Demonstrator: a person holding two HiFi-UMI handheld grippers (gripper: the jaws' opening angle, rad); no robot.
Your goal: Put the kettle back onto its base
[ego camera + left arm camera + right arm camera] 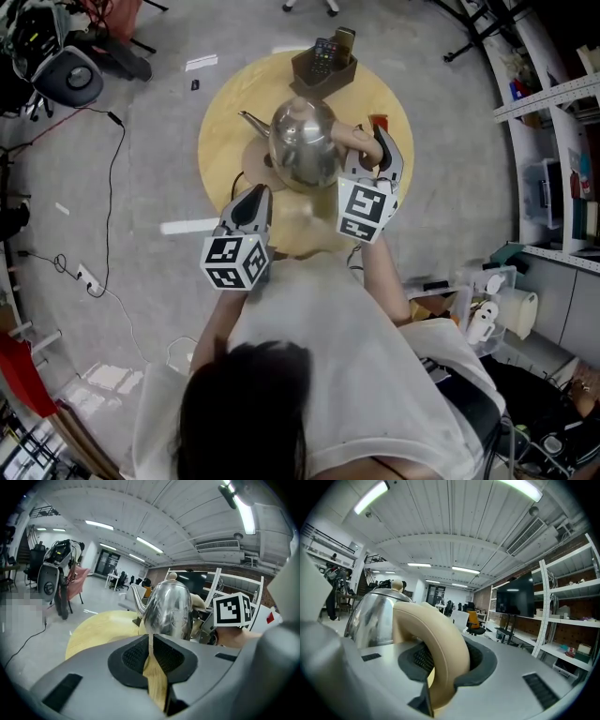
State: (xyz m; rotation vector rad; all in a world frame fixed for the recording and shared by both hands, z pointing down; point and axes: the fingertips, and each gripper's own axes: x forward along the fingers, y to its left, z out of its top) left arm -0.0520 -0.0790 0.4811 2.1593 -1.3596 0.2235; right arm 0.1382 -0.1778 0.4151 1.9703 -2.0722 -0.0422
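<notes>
Kettle point(302, 141) sat clamped by its tan handle point(436, 644) in the right fingers point(487, 667), just beyond the closed, empty left fingers point(131, 660). The handle-only grip could let it swing, missing the base point(255, 171) and tipping onto the desk point(220, 131).

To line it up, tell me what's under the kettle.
A brown disc, likely the base, peeks out left of the kettle on the round table. The kettle's body hides the rest.
</notes>
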